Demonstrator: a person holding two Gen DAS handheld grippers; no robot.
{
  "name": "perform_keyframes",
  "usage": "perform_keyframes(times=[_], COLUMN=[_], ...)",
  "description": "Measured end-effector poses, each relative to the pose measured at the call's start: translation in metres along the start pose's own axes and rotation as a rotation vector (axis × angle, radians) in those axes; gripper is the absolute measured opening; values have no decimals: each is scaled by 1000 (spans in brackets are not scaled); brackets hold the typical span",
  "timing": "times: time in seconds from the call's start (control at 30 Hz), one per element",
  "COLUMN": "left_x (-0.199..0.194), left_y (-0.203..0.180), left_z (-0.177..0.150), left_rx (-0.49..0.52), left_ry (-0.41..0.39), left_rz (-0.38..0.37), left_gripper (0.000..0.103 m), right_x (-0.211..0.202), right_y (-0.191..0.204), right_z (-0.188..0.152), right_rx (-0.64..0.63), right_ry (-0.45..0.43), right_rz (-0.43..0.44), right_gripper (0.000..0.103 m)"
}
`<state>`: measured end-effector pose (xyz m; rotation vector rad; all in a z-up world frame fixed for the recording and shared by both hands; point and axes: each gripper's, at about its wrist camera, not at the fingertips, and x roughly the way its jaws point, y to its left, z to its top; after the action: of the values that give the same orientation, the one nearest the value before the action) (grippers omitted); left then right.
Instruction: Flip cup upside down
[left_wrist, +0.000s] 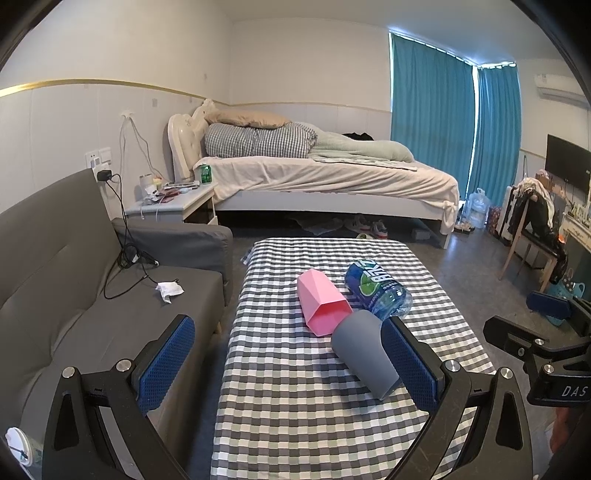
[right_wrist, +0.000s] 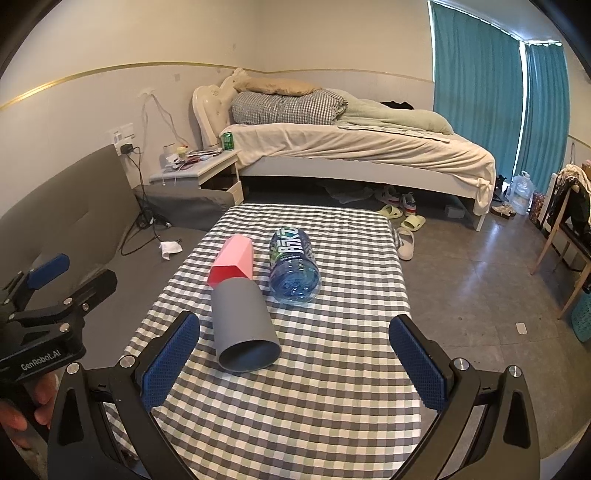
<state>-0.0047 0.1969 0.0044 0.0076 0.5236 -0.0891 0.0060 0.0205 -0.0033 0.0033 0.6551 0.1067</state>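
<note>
Both the left gripper (left_wrist: 295, 369) and the right gripper (right_wrist: 295, 363) are hovering empty over the checked tablecloth (right_wrist: 314, 406), jaws spread wide. The smooth grey cylindrical cup (right_wrist: 243, 325) is lying on its side nearest the grippers, mouth facing them and base touching the pink faceted plastic cup (right_wrist: 234, 260); it is judged light, stiff and somewhat slippery, best gripped across mid-body. Beside these, a blue-labelled clear water bottle (right_wrist: 293, 264) is lying on its side.
</note>
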Motion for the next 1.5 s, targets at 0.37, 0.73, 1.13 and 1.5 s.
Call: perform_keyframes(times=[0.37, 0.73, 1.13, 1.5], left_x=[20, 67, 90, 77], left_y=[19, 38, 35, 32], left_z=[5, -10, -18, -15], left_rx=[-32, -32, -17, -25], left_ry=[26, 95, 163, 175], left_rz=[10, 51, 60, 75], left_gripper=[103, 103, 103, 103], right_x=[31, 109, 156, 138], right_y=[12, 23, 32, 33], right_z=[5, 2, -16, -31], right_rx=[-24, -64, -49, -28], right_ry=[53, 189, 371, 431], right_rz=[40, 64, 224, 205], right_gripper=[103, 103, 89, 75])
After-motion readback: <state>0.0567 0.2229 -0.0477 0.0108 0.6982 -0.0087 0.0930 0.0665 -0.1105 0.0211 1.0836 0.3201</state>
